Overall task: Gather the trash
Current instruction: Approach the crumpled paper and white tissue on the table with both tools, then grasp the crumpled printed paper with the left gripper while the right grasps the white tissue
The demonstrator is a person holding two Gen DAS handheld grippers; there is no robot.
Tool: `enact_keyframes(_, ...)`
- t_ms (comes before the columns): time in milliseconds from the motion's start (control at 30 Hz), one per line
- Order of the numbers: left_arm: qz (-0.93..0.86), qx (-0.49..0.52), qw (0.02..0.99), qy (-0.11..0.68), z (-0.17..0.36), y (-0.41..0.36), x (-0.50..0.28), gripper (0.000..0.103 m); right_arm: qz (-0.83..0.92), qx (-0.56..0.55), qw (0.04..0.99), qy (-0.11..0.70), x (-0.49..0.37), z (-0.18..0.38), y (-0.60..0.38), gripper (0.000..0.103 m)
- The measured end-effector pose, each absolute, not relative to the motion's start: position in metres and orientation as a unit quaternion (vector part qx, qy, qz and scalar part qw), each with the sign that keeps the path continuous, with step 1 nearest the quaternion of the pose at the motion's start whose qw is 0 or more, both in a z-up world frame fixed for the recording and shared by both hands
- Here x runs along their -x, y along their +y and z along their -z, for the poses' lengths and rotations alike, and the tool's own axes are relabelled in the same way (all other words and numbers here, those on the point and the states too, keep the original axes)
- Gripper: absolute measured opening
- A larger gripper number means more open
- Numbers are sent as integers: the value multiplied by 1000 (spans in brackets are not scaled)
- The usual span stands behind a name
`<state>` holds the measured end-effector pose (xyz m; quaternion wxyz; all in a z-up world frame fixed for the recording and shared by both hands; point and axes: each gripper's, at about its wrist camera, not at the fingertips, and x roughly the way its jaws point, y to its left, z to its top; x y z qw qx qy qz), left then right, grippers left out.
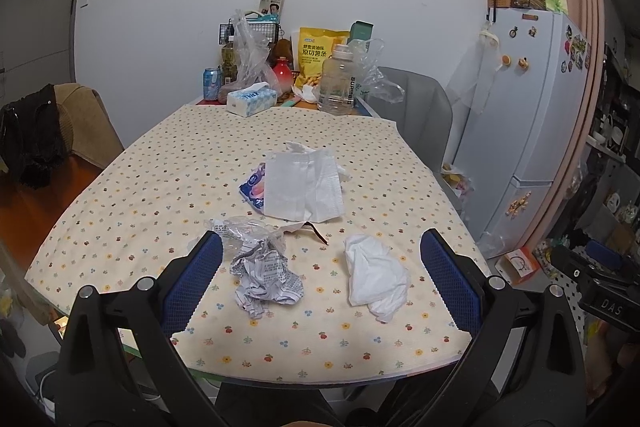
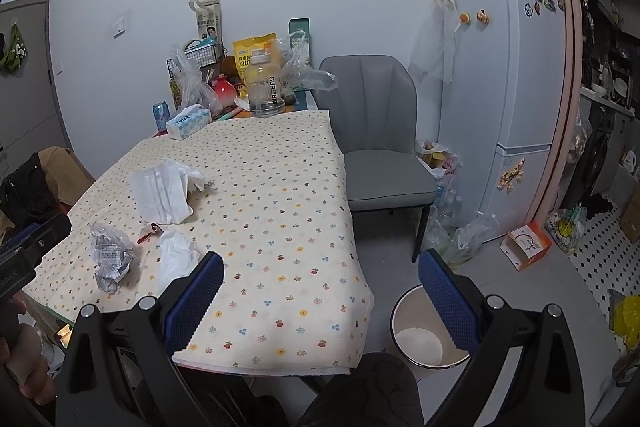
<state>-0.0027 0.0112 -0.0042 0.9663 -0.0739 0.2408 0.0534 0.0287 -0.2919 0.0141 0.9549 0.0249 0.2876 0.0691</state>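
Trash litters the desk (image 1: 120,211) as both grippers' fingers (image 1: 192,279) (image 2: 196,299) gape empty; a shallow pinch could shred the crumpled tissue (image 1: 376,279); light scraps might miss the bin (image 2: 404,311).

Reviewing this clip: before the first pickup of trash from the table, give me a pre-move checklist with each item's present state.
1. Left gripper jaws open: ok.
2. Right gripper jaws open and empty: ok.
3. Crumpled printed wrapper lies between the left jaws' line, unobstructed: ok.
4. White tissue lies apart from the wrapper: ok.
5. Waste bin on the floor beside the table, open top: ok.
6. Wrapper under the flat napkin free to lift: cannot tell.
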Motion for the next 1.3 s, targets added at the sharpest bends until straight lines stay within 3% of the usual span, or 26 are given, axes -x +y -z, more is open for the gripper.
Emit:
enact_keyframes(767,-84,137,942,294,53,78,-12,97,-191,-6,924,332,-63,20,-211,95)
enact_keyframes(933,-74,144,936,313,68,79,-27,85,-203,-15,914,350,-73,32,-203,95)
enact_keyframes(1233,-71,165,920,349,96,81,-56,82,-226,-11,898,378,-88,54,-188,91)
enact_keyframes(1300,-70,170,915,358,102,81,-61,76,-232,-12,894,383,-91,57,-185,91)
